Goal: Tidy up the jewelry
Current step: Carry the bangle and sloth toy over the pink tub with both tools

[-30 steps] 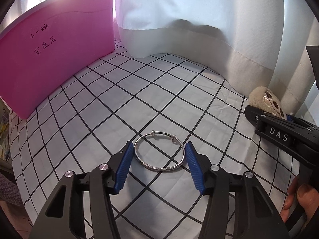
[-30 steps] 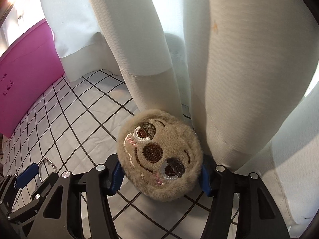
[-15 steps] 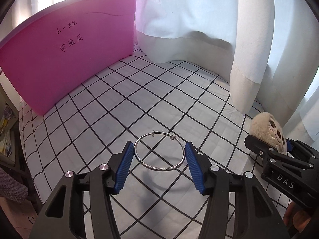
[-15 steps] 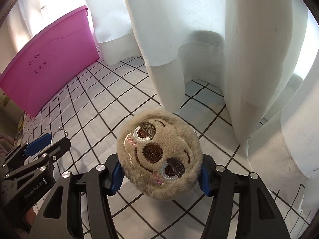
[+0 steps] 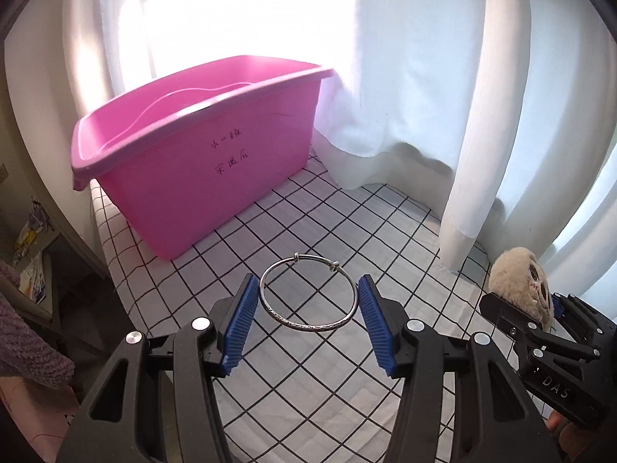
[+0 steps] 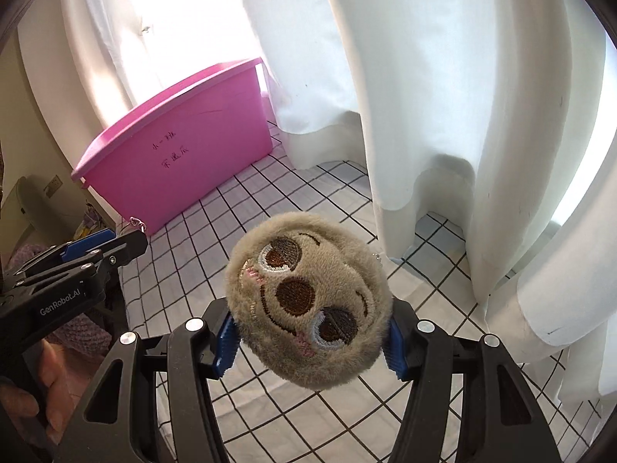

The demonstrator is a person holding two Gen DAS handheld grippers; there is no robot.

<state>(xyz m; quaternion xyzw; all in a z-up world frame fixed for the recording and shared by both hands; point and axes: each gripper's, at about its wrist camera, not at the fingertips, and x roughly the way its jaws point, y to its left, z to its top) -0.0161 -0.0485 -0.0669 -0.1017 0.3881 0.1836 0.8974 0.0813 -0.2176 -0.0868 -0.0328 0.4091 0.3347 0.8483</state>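
A silver bangle [image 5: 307, 294] hangs in the air between the blue pads of my left gripper [image 5: 307, 322], which is shut on its two sides. A round beige plush charm with an embroidered face [image 6: 308, 301] fills the right wrist view, and my right gripper [image 6: 308, 341] is shut on it. From the left wrist view the plush charm [image 5: 520, 285] and the right gripper [image 5: 547, 328] show at the right edge. The left gripper [image 6: 100, 247] with the bangle's clasp [image 6: 137, 223] appears at the left of the right wrist view. A pink plastic bin [image 5: 200, 154] stands open-topped ahead on the left.
A white cloth with a black grid [image 5: 347, 223] covers the surface below. White curtains [image 5: 443, 96] hang behind and to the right, touching the cloth. The pink bin [image 6: 181, 154] has handwriting on its side. A person's hand [image 6: 50, 386] holds the left tool. Clutter lies beyond the surface's left edge [image 5: 31, 277].
Both grippers have risen off the gridded cloth with the bangle and the plush charm still held. The pink bin's open top has come into view as the views pulled back.
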